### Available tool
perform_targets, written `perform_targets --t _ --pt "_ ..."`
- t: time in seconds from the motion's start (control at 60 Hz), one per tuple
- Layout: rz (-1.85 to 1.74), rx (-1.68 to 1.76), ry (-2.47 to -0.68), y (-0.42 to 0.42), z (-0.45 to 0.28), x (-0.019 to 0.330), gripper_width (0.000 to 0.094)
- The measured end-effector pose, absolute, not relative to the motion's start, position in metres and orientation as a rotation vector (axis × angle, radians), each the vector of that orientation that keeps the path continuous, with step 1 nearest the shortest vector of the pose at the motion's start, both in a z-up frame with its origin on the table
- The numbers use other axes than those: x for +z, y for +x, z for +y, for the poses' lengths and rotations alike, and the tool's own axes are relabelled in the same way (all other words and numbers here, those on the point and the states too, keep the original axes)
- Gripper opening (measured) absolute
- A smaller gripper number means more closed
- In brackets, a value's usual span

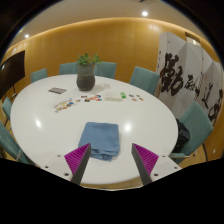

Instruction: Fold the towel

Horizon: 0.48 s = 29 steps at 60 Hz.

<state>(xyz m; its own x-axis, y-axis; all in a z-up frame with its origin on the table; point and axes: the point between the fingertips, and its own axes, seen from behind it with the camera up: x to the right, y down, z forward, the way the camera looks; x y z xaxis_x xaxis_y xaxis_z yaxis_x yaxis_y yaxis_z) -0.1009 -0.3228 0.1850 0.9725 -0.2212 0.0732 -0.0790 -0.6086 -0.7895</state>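
A blue towel [100, 139] lies folded into a small rectangle on the white oval table [150, 118], near its front edge. My gripper [112, 158] hovers just in front of the towel, above the table's near edge. Its two fingers with pink pads [78, 158] stand wide apart and hold nothing. The towel's near edge lies between and just ahead of the fingertips.
A potted plant [87, 72] stands at the table's far middle. Small items, cards and papers [72, 101] lie scattered beyond the towel. Teal chairs [146, 79] ring the table. A banner with black calligraphy [186, 75] hangs to the right.
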Motion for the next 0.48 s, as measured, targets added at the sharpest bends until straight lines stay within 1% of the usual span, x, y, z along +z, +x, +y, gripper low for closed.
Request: perform_targets --t 0.117,0.25,0.483 --pt "0.21 -0.252 -2.214 -0.133 -0.36 0.21 0.0868" --pt "0.211 -0.276 -2.2 -0.163 -0.393 0.23 0.0866" --pt "0.216 -0.291 -2.18 -0.189 -0.419 0.246 0.0867"
